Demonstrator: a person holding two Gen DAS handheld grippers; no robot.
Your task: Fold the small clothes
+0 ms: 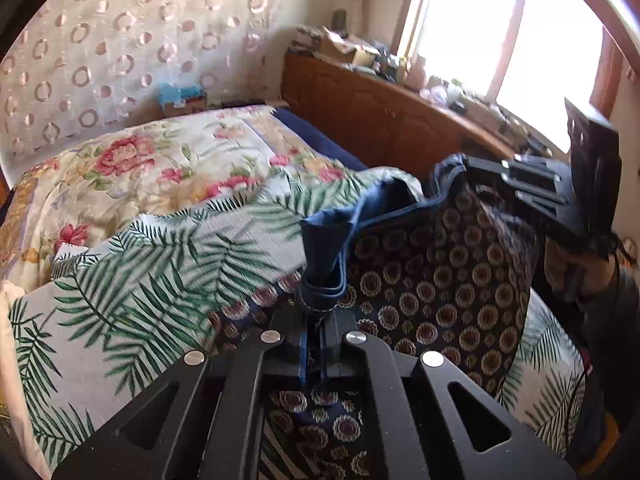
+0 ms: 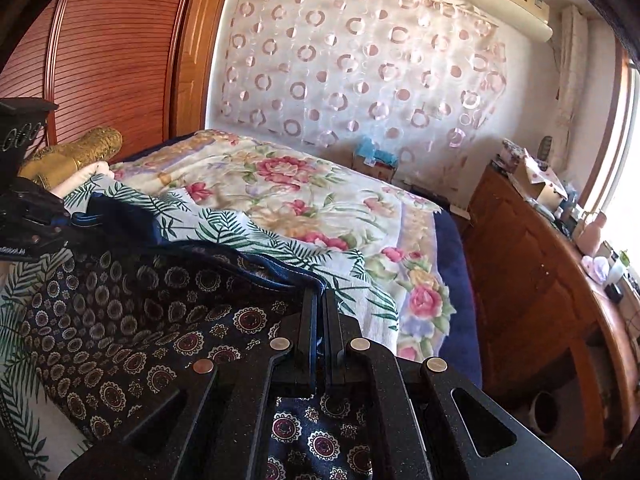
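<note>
Holding the garment (image 1: 440,272) by its blue-trimmed edge, you had both tools closed on cloth: the left hand-held gripper (image 1: 320,308) pinched a bunched blue corner, and the right hand-held gripper (image 2: 320,312) was clamped on the trim at the other end. The dark patterned piece hung between them, raised over the palm-leaf sheet (image 1: 160,264) at the near edge of the bed (image 2: 452,248), its lower part draping down toward that sheet.

You looked to be at the spreading stage, the edge stretched before any fold was laid. The next move would call for keeping the edge taut and level while lowering the cloth flat onto the sheet.

What kind of garment it was could not be made out, and whether its hanging hem touched the bed was hidden behind the gripper bodies.
</note>
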